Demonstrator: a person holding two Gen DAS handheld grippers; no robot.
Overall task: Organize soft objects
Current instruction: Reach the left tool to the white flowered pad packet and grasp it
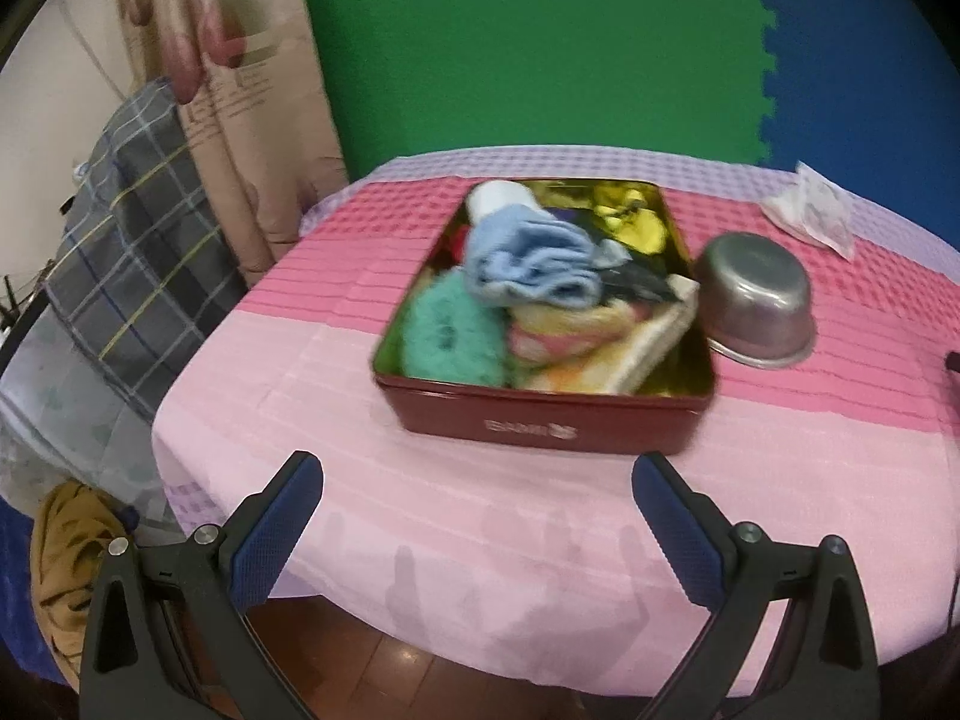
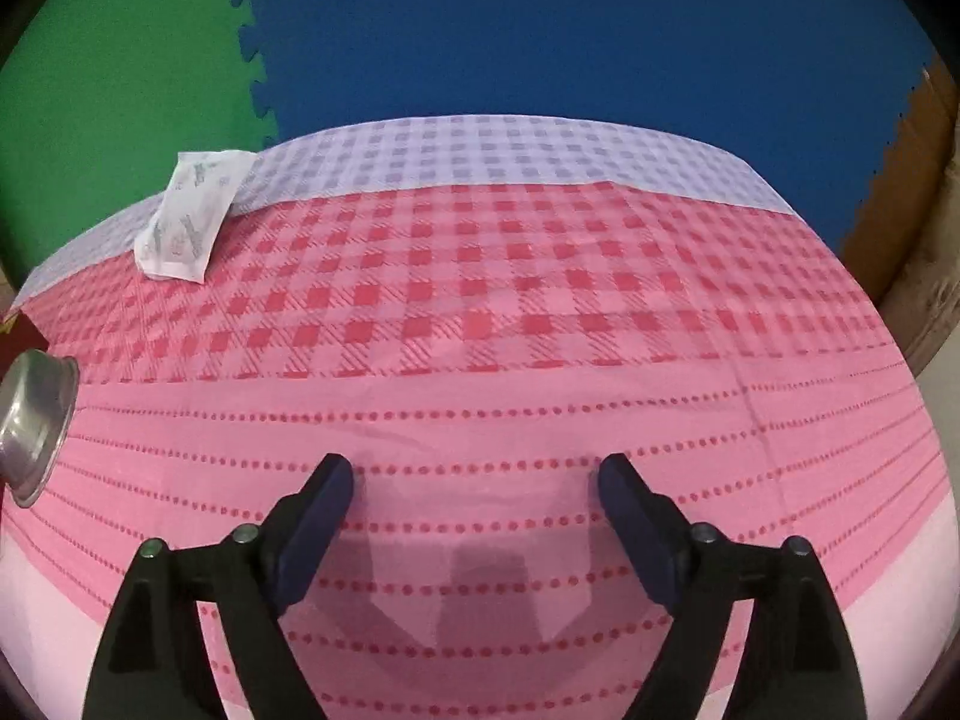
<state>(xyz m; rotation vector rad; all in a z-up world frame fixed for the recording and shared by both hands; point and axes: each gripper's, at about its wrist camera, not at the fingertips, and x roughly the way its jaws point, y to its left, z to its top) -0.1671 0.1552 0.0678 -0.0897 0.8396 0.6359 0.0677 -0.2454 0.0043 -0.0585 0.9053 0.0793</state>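
A dark red tin (image 1: 540, 414) stands open on the pink checked tablecloth (image 1: 336, 360). Inside it lie a light blue cloth (image 1: 528, 264), a teal fluffy piece (image 1: 450, 330), a pink and yellow cloth (image 1: 570, 330) and other soft items, some yellow (image 1: 630, 222). My left gripper (image 1: 478, 471) is open just short of the tin's near wall, nothing between its fingers. My right gripper (image 2: 476, 471) is open over bare tablecloth (image 2: 480, 330), holding nothing. A white printed packet (image 2: 189, 213) lies at the far left of the right wrist view, also seen as a packet (image 1: 810, 213) at the table's far right.
An upturned steel bowl (image 1: 756, 300) rests against the tin's right side; the bowl (image 2: 36, 426) shows at the left edge of the right wrist view. Green and blue foam mats (image 1: 540, 42) cover the floor beyond. Plaid fabric (image 1: 126, 252) and a curtain hang left of the table.
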